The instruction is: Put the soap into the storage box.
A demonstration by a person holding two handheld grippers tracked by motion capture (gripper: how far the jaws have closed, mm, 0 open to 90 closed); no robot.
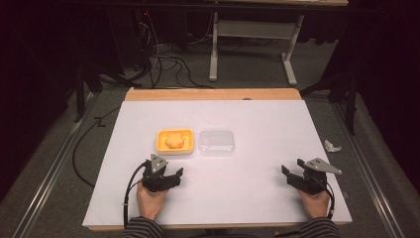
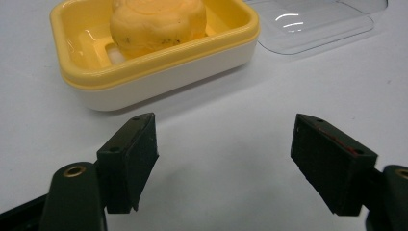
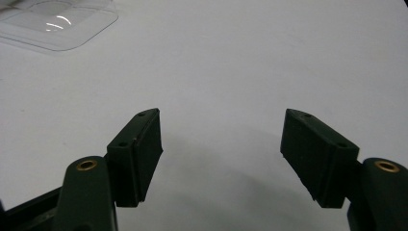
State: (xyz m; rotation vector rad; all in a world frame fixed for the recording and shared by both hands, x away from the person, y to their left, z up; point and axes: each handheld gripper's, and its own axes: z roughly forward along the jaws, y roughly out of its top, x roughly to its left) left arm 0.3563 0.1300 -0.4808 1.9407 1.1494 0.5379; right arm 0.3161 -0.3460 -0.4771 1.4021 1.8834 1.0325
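Just ahead of the left gripper [image 2: 223, 163], yellow dish [image 2: 144, 72] edge.

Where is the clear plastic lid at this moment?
In the high view, the clear lid lies flat on the white table, just right of the yellow soap dish, ahead of both grippers.

I saw the yellow soap dish [image 1: 174, 141] sitting upright mid-table, an orange soap bar [image 1: 174, 142] inside; its clear lid [image 1: 216, 142] lay just beside it at three o'clock.
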